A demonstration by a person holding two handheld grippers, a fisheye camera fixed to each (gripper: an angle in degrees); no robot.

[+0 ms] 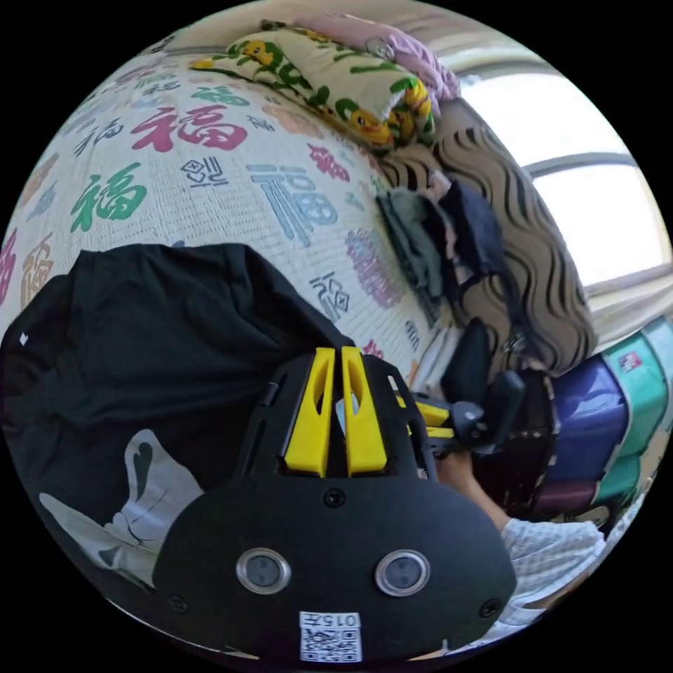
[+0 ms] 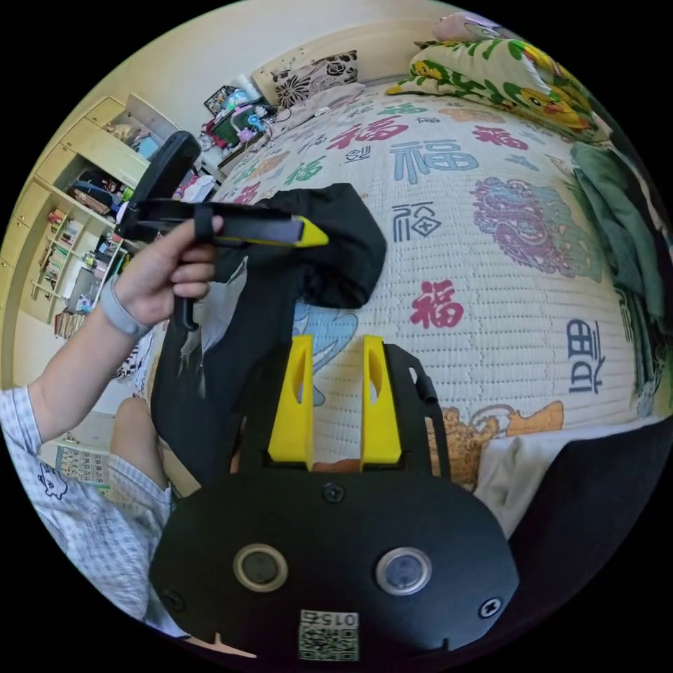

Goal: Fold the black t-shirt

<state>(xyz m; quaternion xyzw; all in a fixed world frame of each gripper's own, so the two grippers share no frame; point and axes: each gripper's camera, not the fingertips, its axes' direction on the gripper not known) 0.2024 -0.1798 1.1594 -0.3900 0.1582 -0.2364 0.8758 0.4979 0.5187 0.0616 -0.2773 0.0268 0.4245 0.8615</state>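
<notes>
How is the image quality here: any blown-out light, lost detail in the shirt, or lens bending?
Left gripper view: the window is blown out to white, and the black t-shirt reads as dark mass with few folds showing. Right gripper view: even daylight, sharp bedspread print, strong fisheye curving at the shelves.

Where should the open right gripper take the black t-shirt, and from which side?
The free-hanging edge of the black t-shirt, below the left gripper that pinches its bunched top. Come sideways from over the bed with the right gripper: that edge hangs thin and loose, so open fingers can straddle it.
</notes>
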